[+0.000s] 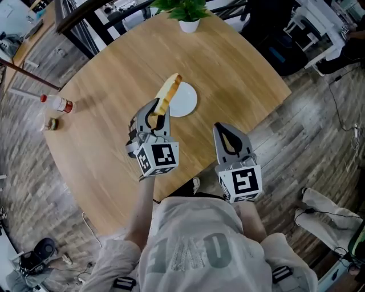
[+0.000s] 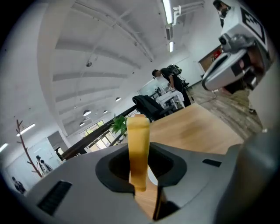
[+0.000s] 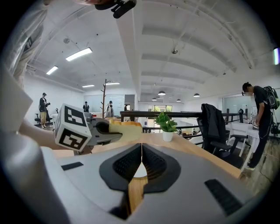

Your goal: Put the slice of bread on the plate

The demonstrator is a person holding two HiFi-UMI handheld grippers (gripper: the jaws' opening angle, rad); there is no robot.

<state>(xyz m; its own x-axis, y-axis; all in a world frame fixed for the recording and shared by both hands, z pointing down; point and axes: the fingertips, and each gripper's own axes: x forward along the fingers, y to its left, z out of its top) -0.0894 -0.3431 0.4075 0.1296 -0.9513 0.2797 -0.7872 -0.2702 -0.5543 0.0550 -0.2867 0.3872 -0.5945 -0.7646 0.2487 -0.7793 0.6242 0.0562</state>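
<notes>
Left gripper (image 1: 155,109) is clamped on the slice of bread (image 1: 169,91). Jaws are at a narrow gap, pads pinching the slice by its flat faces. I see it edge-on in the left gripper view, standing up between the jaws and poking out well past the tips.

Right gripper (image 1: 221,128) is empty, jaws together at the tips, nothing between them. It hangs over the near right part of the wooden table (image 1: 108,142), just right of the left one and apart from it.

From the head view the free end of the bread overlaps the left rim of the white plate (image 1: 185,101), and the clamped end sits on the near side of the plate. Can't tell from here whether it touches the plate. In the right gripper view the slice is clear of the tabletop.

Small potted plant (image 1: 189,16) stands at the far edge, and a bottle (image 1: 57,103) lies well off to the left.
</notes>
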